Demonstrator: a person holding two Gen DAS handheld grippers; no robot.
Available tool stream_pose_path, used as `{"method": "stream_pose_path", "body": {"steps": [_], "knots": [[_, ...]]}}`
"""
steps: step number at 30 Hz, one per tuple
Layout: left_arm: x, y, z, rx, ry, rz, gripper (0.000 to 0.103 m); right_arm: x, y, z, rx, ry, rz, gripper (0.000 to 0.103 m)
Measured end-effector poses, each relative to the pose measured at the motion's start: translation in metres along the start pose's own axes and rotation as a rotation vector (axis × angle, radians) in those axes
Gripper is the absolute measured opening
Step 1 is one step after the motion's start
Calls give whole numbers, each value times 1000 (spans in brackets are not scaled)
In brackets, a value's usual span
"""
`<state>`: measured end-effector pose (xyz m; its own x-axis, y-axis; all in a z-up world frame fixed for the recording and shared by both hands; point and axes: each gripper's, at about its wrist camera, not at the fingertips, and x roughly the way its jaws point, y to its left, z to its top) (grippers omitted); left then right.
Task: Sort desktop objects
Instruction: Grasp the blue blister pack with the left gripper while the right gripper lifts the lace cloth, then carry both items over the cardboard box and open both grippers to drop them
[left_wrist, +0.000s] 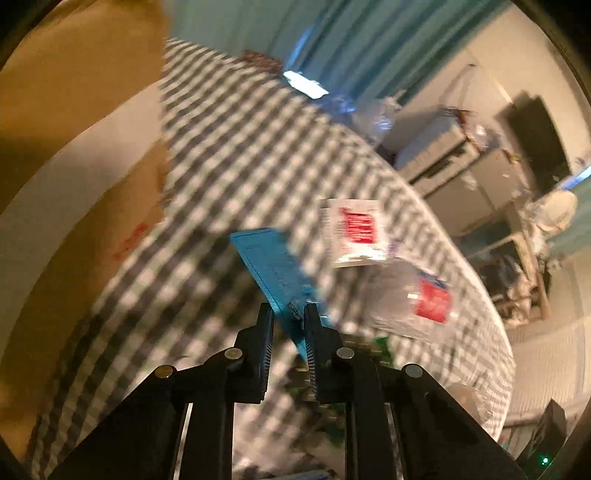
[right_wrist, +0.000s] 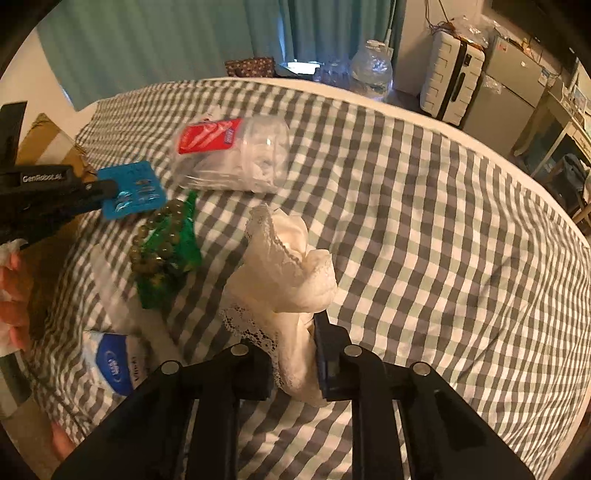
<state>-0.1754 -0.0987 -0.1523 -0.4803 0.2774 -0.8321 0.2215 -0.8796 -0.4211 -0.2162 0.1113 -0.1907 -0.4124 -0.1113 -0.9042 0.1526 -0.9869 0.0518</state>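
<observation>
Gripping the blue card (left_wrist: 271, 267) by one corner, your left gripper (left_wrist: 289, 314) may let it pivot free; your right gripper (right_wrist: 295, 354) pinches the cream lace cloth (right_wrist: 284, 266), which may snag.

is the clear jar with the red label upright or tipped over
Tipped over: the clear jar lies on its side on the checked cloth.

The right gripper (right_wrist: 295, 354) has its black jaws pinched on a cream lace-edged cloth (right_wrist: 284, 266), bunched up on the grey-and-white checked bedspread (right_wrist: 424, 229). Left of the cloth lies a string of olive-green beads (right_wrist: 157, 236) on a green plastic packet (right_wrist: 173, 258), and beyond those a clear plastic tub with a red label (right_wrist: 236, 155) on its side. Far left of the cloth, the left gripper (right_wrist: 107, 188) clamps a flat blue card (right_wrist: 136, 188); near left sits a white-and-blue tissue pack (right_wrist: 114, 362).
</observation>
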Motion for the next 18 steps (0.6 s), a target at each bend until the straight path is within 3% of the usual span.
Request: {"method": "stream_pose_path", "body": {"steps": [4, 8, 14, 18], "knots": [[22, -18, 6, 43, 27, -3, 25, -5, 4, 0, 0, -10, 6, 16], [60, -32, 16, 50, 57, -5, 25, -6, 3, 0, 2, -13, 11, 16], [61, -34, 20, 48, 31, -98, 9, 3, -4, -5, 27, -2, 13, 12], [38, -56, 17, 172, -43, -78, 8, -9, -10, -7, 56, -32, 35, 12]]}}
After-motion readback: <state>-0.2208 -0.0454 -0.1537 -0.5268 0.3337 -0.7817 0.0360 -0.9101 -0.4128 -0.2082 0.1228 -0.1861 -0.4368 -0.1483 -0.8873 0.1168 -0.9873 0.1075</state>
